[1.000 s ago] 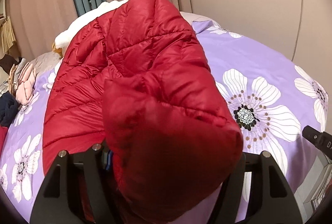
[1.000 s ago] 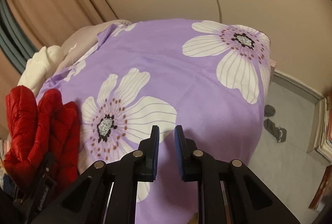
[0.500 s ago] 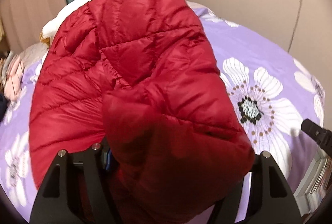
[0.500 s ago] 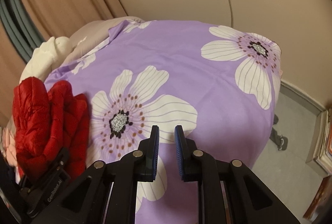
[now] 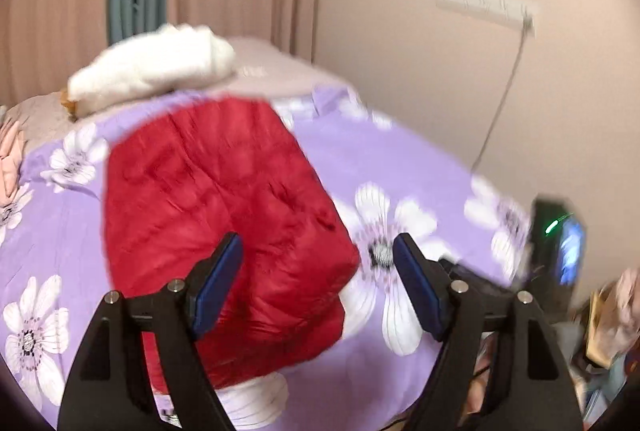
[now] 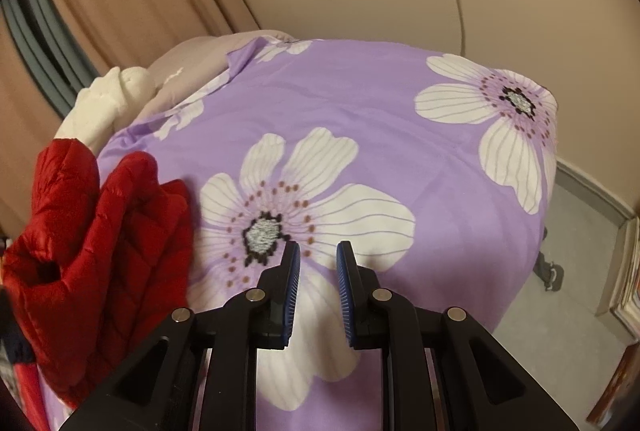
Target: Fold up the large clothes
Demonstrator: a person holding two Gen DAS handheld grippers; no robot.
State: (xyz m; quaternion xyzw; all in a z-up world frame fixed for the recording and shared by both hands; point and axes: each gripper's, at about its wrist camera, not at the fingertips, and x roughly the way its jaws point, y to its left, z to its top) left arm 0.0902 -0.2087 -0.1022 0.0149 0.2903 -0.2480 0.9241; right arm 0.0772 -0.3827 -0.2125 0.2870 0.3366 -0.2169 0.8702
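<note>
Seemingly between folds, the left wrist view showed the left hand-held gripper (image 5: 318,259) spread wide with nothing between its blue pads (image 5: 218,281), hanging above the near edge of the red down jacket (image 5: 224,227). The jacket lay as a compact bundle on the purple flowered bed cover (image 5: 400,159), with a white bundle (image 5: 156,67) beyond it at the far end of the bed. This view was blurred, so seams and edges of the jacket were hard to read.

From the right wrist view, the right hand-held gripper (image 6: 318,259) was parted by a narrow gap and held nothing; it hovered over a large white flower (image 6: 304,207) to the right of the jacket (image 6: 108,251), which sat puffed and uneven at the left.

To do this step well, I judged the bundle should be pressed flat first, since the filling looked springy, and each loose edge pinched through all its layers before being squared up.
</note>
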